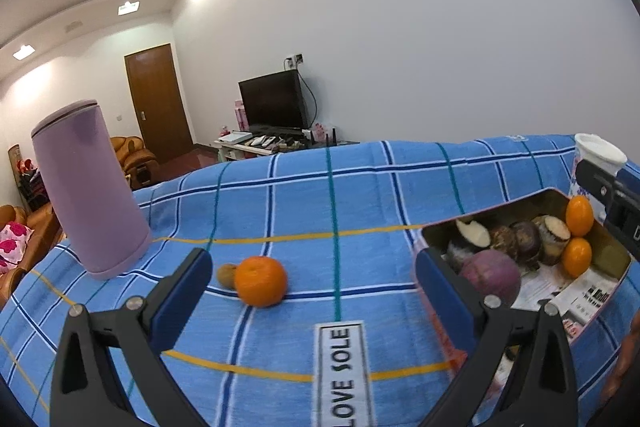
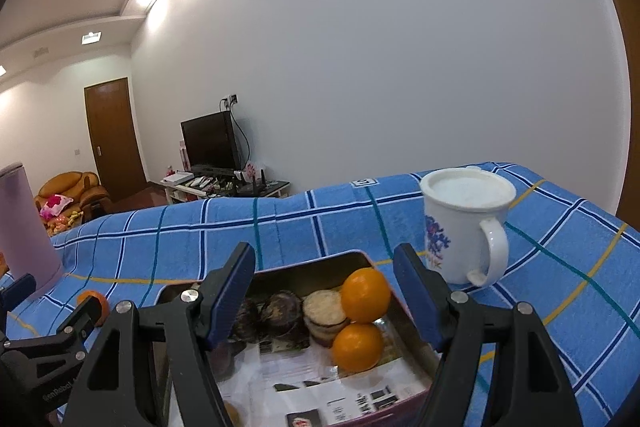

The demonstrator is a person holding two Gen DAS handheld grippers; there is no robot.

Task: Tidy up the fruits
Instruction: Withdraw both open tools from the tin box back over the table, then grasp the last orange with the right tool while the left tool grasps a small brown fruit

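Left gripper [image 1: 314, 283] is hovering released near the loose orange [image 1: 260, 281]; right gripper [image 2: 324, 291] is standing released, empty, over the tin [image 2: 404, 311].

Left claw [image 1: 312, 291] and right claw [image 2: 324, 291] both gape wide, tilted downward, empty.

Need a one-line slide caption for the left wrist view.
Open left gripper faces an orange on the blue plaid cloth, beside a tin box already holding fruit.
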